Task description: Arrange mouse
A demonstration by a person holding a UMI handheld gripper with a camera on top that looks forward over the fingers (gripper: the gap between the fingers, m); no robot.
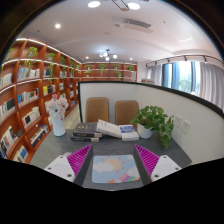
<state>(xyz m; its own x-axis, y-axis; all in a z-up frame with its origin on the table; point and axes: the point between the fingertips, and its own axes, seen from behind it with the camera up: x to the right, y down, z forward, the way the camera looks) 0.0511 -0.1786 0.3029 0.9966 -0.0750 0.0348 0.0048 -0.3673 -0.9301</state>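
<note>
A mouse mat (115, 168) with a pale blue, pastel cartoon print lies flat on the grey table (60, 150), between my two fingers and just ahead of them. My gripper (113, 160) is open and empty, its magenta pads (79, 157) wide apart on either side of the mat. No mouse shows in the view.
Beyond the mat lie stacked books (86, 133), an open book (108, 127) and a potted green plant (154, 121). A white jug (58, 125) stands at the left. Two tan chairs (97, 108) stand behind the table; bookshelves (30, 85) line the left wall.
</note>
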